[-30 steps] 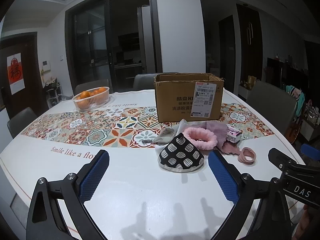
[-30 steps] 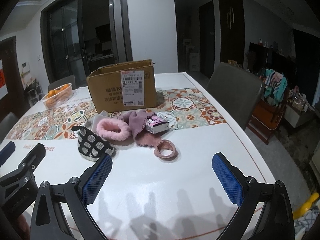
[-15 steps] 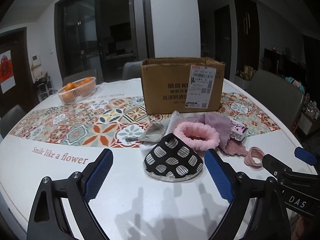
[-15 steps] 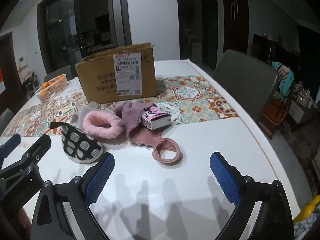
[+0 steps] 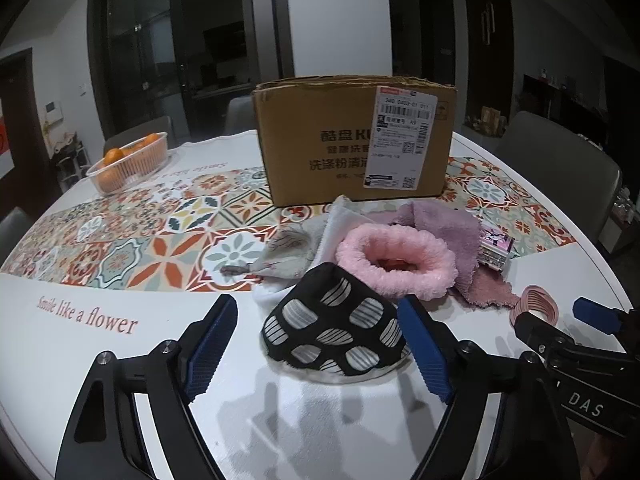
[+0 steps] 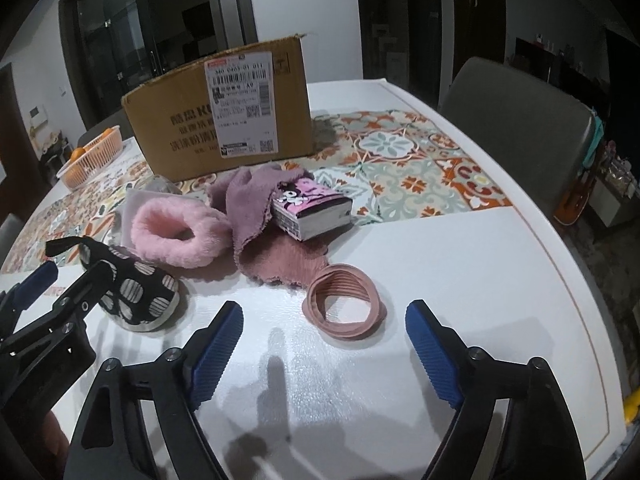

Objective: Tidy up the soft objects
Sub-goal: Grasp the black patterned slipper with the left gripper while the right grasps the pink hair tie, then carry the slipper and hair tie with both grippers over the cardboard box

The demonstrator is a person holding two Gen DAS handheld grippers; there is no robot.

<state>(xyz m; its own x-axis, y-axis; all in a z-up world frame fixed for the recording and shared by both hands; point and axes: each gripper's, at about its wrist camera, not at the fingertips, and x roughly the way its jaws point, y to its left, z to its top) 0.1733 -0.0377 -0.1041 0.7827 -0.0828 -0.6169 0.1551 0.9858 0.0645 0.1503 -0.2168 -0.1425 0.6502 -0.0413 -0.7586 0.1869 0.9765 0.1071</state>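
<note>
We are reaching for the soft things, which lie in a pile on the table [image 5: 80, 360] in front of the cardboard box [image 5: 320, 152]. Our left gripper [image 5: 316, 344] is closing, nothing pinched yet, with the spotted pouch [image 5: 336, 332] at twelve o'clock between its fingers. Our right gripper [image 6: 324, 344] is closing too, empty, the pink ring [image 6: 344, 300] at twelve o'clock. Next, we think, both must reach further and pinch.

The bench [image 5: 120, 364] cloth reads "Smile like a flower" in red script; the cardboard box [image 5: 320, 168] carries printed Chinese characters, "KU", and a white shipping label [image 5: 404, 136] with barcodes; the right gripper [image 5: 560, 344] body reads "DAS".
</note>
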